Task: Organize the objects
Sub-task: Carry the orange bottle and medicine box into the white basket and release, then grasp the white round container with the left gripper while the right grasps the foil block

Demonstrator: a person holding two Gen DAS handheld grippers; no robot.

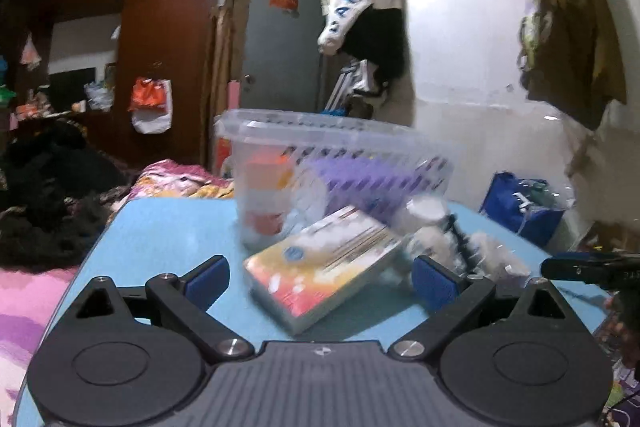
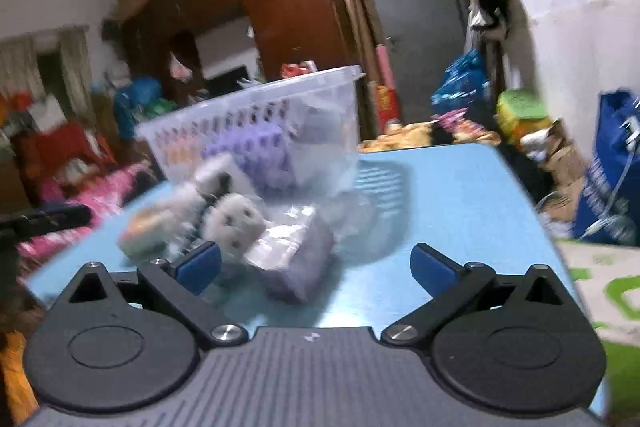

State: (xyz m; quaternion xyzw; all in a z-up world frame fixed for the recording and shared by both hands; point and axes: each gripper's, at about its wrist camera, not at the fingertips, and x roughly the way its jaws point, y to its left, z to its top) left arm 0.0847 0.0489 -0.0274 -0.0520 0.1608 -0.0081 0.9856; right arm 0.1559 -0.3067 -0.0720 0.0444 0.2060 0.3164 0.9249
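A clear plastic basket point(image 1: 320, 135) with purple and orange things inside stands on the blue table point(image 1: 160, 239). In front of it lies an orange and white box point(image 1: 324, 267), just ahead of my left gripper point(image 1: 320, 281), whose blue pads stand wide open on either side of it without touching. A white plush toy point(image 1: 432, 239) lies to the right of the box. In the right wrist view the basket point(image 2: 256, 131) is tilted, the plush toy point(image 2: 236, 219) and a pale purple packet point(image 2: 296, 259) lie before my open right gripper point(image 2: 316, 267). The picture is blurred.
A bed with pink and purple covers point(image 1: 24, 307) lies left of the table. A blue bag point(image 1: 520, 203) stands at the right by the white wall. A dark wardrobe point(image 1: 160, 27) and a grey door point(image 1: 280, 43) are behind. Bare table surface point(image 2: 460, 195) lies right of the basket.
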